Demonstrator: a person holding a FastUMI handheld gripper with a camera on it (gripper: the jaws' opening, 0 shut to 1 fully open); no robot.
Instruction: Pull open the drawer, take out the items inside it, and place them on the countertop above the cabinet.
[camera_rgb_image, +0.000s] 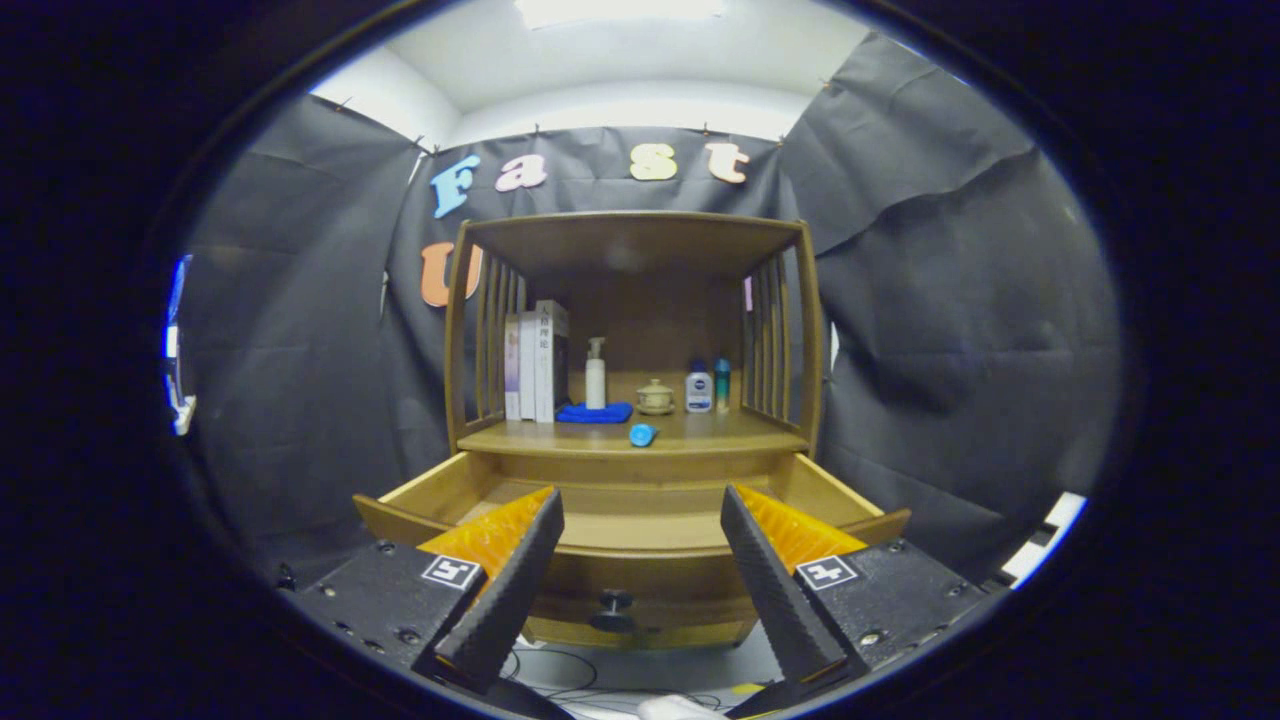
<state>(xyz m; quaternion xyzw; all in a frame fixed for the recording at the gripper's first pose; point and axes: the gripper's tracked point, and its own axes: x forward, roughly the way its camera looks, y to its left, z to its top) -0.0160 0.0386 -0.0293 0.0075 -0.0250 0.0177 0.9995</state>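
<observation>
Looking along our gripper (640, 560), we see its two fingers spread wide with nothing between them, held just before the drawer (630, 525) of a wooden cabinet (632, 330). The drawer is pulled out toward us, its long axis running left to right, its front panel facing us with a dark round knob (613, 604) low at the centre, between the fingers. Our fingers cover much of the drawer's inside; the strip of floor we can see between them looks bare, but we cannot tell what lies behind them in the corners.

On the countertop (700, 436) above the drawer, a small blue object (642, 434) lies near the front edge; its kind is hard to make out. Farther back stand some upright books (535, 362) at the left, a white pump bottle (595, 375) on a folded blue cloth (594, 412), a small lidded pot (655, 397), a white bottle with a blue cap (698, 390) and a teal bottle (722, 384) just beside it. Cables (560, 670) lie on the floor under the cabinet, partly cut off.
</observation>
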